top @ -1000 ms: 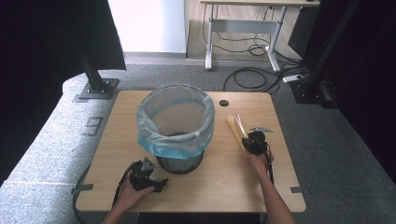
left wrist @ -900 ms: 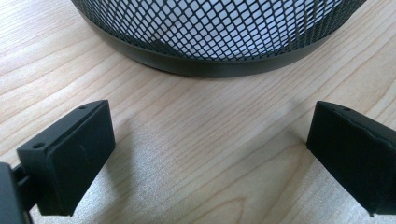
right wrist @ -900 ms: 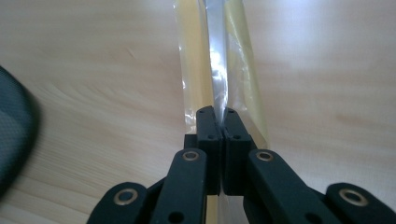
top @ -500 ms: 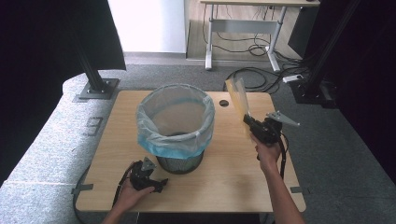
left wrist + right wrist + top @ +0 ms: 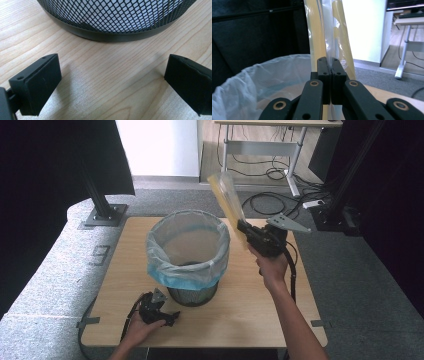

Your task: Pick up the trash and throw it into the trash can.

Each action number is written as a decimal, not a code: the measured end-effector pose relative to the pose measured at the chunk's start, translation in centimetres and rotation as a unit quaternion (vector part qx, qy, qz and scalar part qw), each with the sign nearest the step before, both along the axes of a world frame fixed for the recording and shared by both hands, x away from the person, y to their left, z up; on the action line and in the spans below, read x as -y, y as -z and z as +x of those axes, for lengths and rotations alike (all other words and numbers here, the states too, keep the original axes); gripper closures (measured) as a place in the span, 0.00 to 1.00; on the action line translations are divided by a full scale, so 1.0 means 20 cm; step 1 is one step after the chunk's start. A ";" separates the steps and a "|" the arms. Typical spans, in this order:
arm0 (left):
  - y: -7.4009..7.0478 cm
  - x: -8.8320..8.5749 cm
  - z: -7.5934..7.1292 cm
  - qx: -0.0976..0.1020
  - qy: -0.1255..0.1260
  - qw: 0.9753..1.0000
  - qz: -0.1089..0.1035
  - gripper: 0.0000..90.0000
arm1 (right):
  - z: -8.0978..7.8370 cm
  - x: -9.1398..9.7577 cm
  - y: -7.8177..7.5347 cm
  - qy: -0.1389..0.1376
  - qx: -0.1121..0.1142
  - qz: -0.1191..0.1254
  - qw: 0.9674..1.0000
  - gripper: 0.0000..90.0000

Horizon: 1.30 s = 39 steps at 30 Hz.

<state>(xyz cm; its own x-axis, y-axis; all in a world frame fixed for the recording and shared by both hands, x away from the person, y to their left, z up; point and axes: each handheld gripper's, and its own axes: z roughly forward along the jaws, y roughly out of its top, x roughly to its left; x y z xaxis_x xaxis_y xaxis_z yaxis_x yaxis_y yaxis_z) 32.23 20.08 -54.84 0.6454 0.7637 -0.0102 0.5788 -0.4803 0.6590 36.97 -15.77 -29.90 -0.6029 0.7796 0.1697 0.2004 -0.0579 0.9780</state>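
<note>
In the high view, a clear plastic packet with pale yellow contents is seen raised above the table, in the upper middle of the frame, tilted so that its top leans toward the upper left. Its lower end is clamped by the right gripper, which is held in the right hand just right of centre, beside the right rim of the mesh wastebasket. In the right gripper view, the two black jaws are seen pressed together at the centre of the frame, with the thin film of the packet pinched between them and rising straight to the top edge; the white bin liner is spread across the lower left. The wastebasket is placed at the centre of the high view, with its liner folded over the rim. The left gripper is rested on the table at the lower left of the high view, held by the left hand, just below the basket's base. In the left gripper view, its jaws are seen spread wide apart at the lower corners, with nothing between them but bare wood, and the basket's black mesh wall is seen along the top.
</note>
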 end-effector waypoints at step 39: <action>0.00 0.00 0.00 -0.001 0.004 1.000 -0.001 0.01 | 0.02 -0.39 0.00 0.015 0.051 -0.108 0.993 0.31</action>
<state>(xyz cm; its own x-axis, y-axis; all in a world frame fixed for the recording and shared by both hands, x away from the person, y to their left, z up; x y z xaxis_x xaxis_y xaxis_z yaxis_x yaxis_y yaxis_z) 32.27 20.03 -54.84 0.6521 0.7580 -0.0117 0.5752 -0.4847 0.6589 37.41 -7.96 -29.81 -0.5850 0.8084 -0.0647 0.1006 0.1515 0.9833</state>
